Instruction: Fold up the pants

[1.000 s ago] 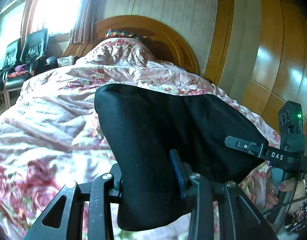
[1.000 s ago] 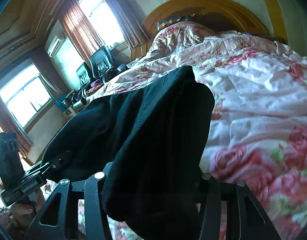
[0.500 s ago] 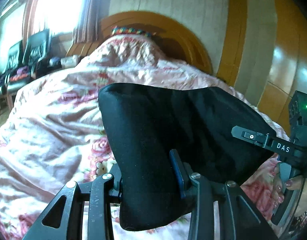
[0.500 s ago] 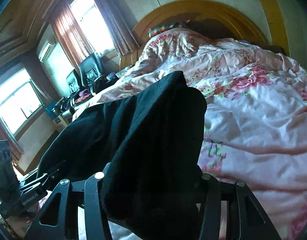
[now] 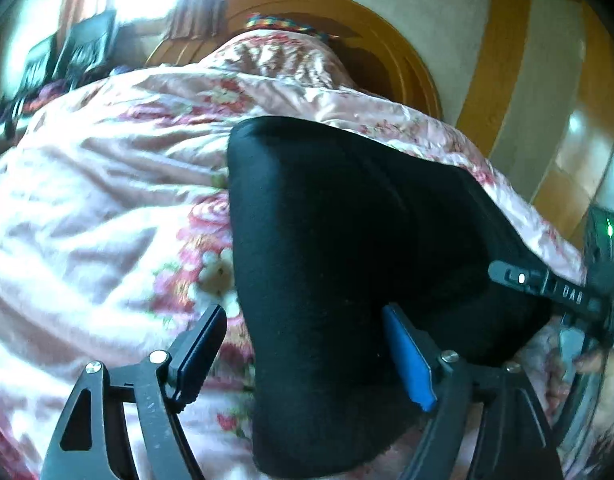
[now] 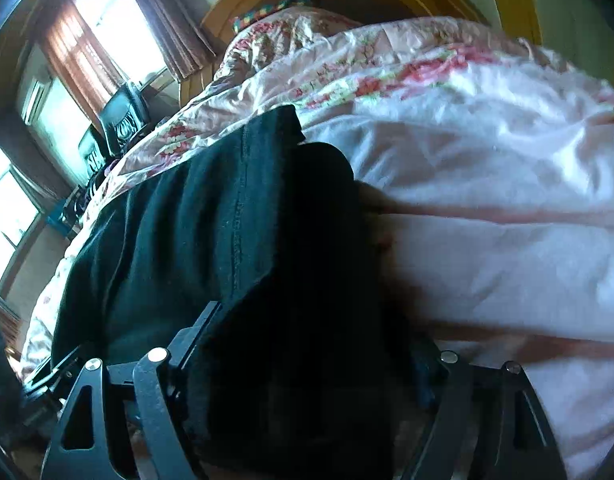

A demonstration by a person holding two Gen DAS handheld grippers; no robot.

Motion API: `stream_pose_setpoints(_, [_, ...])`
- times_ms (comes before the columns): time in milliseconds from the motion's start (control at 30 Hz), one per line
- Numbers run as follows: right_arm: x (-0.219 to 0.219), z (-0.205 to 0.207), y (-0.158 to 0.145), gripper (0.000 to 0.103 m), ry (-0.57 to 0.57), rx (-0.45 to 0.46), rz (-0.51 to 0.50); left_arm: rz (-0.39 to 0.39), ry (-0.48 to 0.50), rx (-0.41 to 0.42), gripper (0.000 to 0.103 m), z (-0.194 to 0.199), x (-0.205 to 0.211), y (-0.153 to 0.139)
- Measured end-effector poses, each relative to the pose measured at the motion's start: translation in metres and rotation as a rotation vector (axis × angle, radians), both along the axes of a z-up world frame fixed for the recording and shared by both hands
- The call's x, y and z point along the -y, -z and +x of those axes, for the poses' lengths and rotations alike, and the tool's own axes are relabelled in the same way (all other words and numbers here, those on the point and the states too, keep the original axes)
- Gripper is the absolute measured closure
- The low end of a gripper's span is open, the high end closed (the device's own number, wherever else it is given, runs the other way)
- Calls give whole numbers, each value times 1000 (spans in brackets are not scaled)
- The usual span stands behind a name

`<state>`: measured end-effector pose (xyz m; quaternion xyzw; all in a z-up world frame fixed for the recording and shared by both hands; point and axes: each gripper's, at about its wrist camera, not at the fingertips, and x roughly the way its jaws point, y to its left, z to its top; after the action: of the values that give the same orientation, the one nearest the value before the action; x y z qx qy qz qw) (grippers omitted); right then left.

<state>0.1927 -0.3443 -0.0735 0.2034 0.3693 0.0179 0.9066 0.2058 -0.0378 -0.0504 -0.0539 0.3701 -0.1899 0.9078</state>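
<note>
Black pants [image 5: 347, 260] lie folded on the pink floral bedspread [image 5: 87, 220]. My left gripper [image 5: 307, 356] is open; its left finger [image 5: 199, 344] stands clear of the cloth and the blue-padded right finger [image 5: 407, 356] rests against it. The pants' near left end lies between the fingers. In the right wrist view the pants [image 6: 247, 240] fill the middle. My right gripper [image 6: 303, 360] is open, with the cloth's right end lying between its spread fingers. The right gripper's body [image 5: 563, 292] shows at the right of the left wrist view.
A wooden headboard [image 5: 387, 52] and a raised bedding mound [image 5: 275, 56] lie ahead. Black chairs [image 6: 119, 116] and windows with curtains stand at the left. Wooden wall panels [image 5: 579, 120] stand at the right. The bedspread [image 6: 487, 200] is rumpled to the right of the pants.
Both grippers came down toward the bed with the pants and opened. The cloth now rests on the bedspread, and the left gripper's left finger has come off it.
</note>
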Motion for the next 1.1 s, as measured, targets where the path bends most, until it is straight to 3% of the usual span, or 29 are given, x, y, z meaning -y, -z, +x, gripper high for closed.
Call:
stream_pose_setpoints(200, [3,-27,-3,17,68,-4,52,-32,-76,-29,21,-24,-6,-1])
stream_pose_setpoints(400, [-12,-64,-17,16,74,20,-9,-4,-111,-43,22,-46,-3,-6])
stream_pose_setpoints(533, [-25,-93,-17,15,84,25,-29,32,-116,-111,22,-61,-1,3])
stream_pose_setpoints(767, [-66,-130,-13,15,23,32,-166,177,-86,10,22,-111,7,2])
stream_pose_setpoints(1100, [-91,-146,-7,12,-34,-1,-201,168,-209,-16,22,-141,-16,-1])
